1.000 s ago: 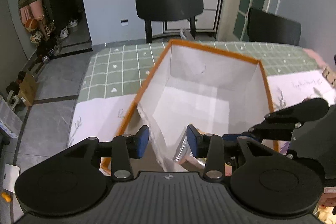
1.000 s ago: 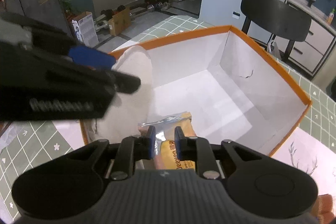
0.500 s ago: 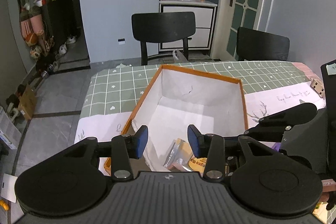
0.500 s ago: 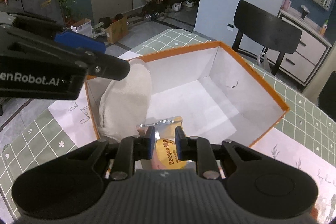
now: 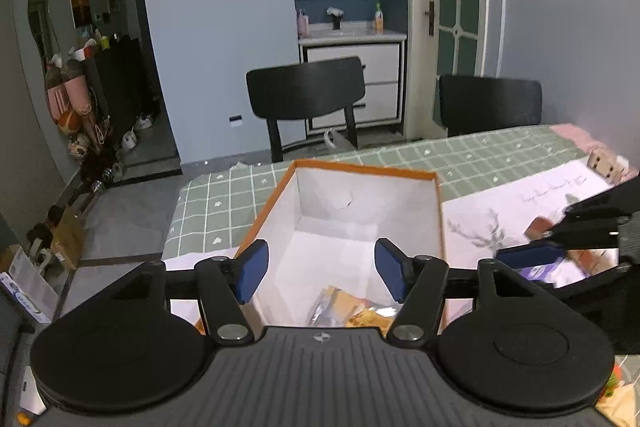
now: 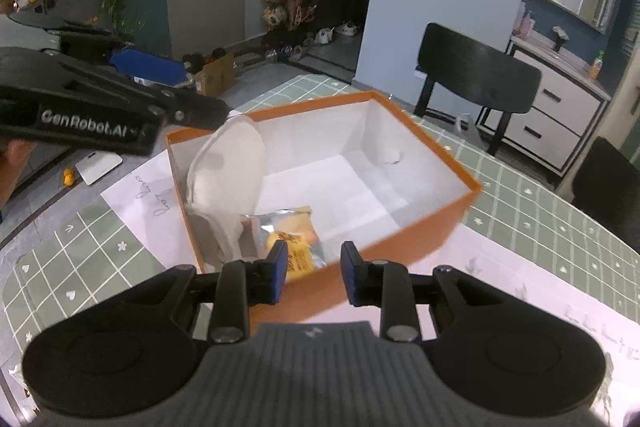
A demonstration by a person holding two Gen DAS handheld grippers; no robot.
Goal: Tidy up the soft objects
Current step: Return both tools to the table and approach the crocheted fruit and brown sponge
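An orange-rimmed white box (image 6: 472, 187) (image 5: 360, 169) stands on the table. Inside it a cream slipper (image 6: 228, 179) leans on the near-left wall, and a yellow and silver snack packet (image 6: 294, 241) (image 5: 352, 311) lies on the floor beside it. My right gripper (image 6: 313, 273) is open and empty, above the box's near rim. My left gripper (image 5: 320, 269) is open and empty, above the box's near end. The left gripper also shows in the right wrist view (image 6: 120, 107), the right one in the left wrist view (image 5: 560, 247).
The table has a green checked cloth (image 5: 224, 203) with white paper sheets (image 6: 540, 291). Black chairs (image 5: 308, 99) (image 5: 490, 103) stand at the far side. Small items (image 5: 604, 165) lie at the table's right, blurred. A cabinet (image 5: 352, 67) is behind.
The right gripper opened, let go of the snack packet in the box and pulled back. Both grippers rose and drew away from the box. The left gripper opened wider.
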